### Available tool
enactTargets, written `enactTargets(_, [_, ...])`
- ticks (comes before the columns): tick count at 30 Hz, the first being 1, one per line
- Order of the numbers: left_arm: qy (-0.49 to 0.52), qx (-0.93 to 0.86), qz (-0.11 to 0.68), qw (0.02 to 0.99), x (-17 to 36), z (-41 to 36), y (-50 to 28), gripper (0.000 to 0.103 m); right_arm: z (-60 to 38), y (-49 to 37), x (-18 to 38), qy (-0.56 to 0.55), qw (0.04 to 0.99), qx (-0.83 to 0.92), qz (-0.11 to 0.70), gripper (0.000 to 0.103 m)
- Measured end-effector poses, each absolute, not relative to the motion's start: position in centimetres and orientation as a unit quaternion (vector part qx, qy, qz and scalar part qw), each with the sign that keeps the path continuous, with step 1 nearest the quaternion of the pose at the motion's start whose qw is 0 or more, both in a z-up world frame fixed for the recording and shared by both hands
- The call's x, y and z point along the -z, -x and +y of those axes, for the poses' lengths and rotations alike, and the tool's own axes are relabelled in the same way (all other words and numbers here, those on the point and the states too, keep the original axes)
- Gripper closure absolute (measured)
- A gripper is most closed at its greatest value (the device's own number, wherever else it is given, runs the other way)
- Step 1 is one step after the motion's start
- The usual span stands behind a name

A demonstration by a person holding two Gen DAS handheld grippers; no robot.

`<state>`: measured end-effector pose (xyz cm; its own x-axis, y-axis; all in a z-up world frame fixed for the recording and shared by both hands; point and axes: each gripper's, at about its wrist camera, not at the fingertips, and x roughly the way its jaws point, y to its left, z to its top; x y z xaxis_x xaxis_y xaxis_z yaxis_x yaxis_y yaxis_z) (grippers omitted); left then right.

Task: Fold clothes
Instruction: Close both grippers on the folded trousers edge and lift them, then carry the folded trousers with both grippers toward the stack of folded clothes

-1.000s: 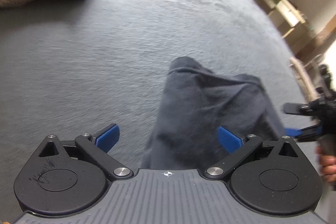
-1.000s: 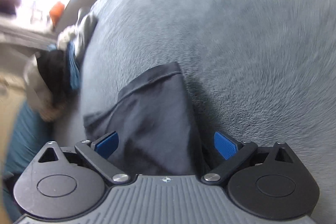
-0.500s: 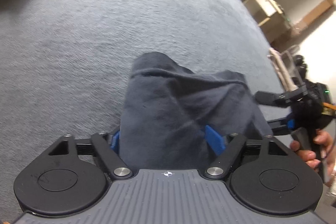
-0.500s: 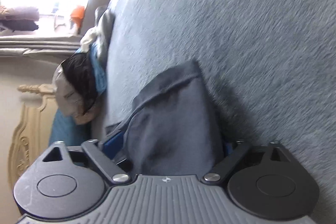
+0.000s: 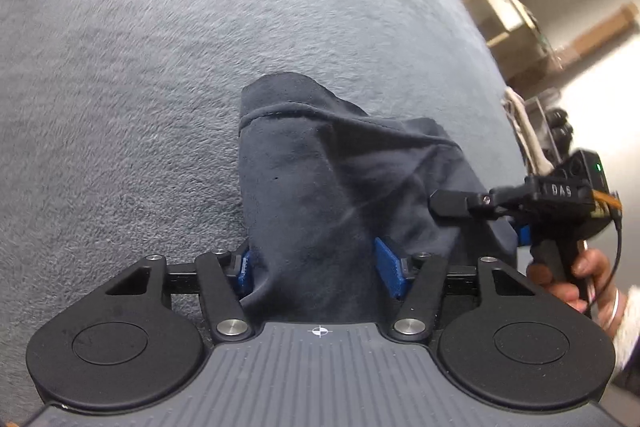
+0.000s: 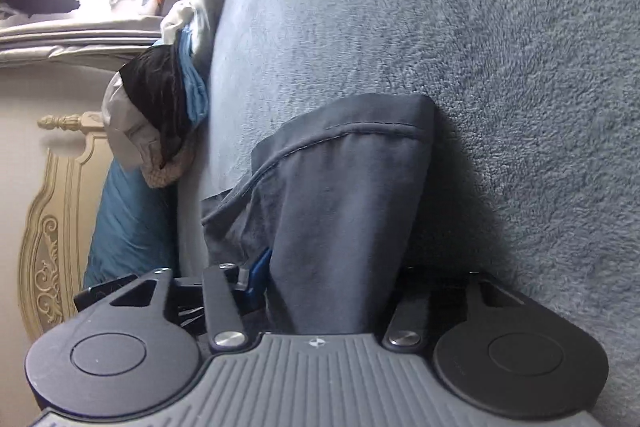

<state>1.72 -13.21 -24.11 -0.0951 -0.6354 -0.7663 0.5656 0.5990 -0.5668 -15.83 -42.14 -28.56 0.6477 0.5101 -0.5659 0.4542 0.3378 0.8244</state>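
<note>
A grey plush bed carries a dark folded garment, laid with its long axis running away from both cameras, hemmed end farthest. The garment's near end is straddled by the left hand-held gripper and the right hand-held gripper, side by side, neither clearly nearer. Both sets of jaws have just been closing on the bunched cloth; the pads appear pressed against it.

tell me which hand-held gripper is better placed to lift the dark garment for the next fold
Probably left: the left hand-held gripper has the dark garment centred between both blue pads, jaws just closing. The right hand-held gripper takes it at one end.
</note>
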Motion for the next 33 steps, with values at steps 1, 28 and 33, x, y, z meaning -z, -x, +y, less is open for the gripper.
enactTargets(1, [0.032,0.441,0.593,0.673,24.3,-13.3,-1.8,0.044,-41.9,15.6,28.7,-0.575,0.702,-0.015,0.420,0.062])
enactTargets(28, [0.036,0.505,0.483,0.714,13.7,-8.7,5.9,0.093,-35.5,23.1,17.6,-0.527,0.781,-0.014,0.335,0.087])
enactTargets(33, [0.043,0.523,0.453,0.721,10.5,-7.5,7.9,0.093,-33.7,25.8,14.2,-0.520,0.797,-0.007,0.306,0.087])
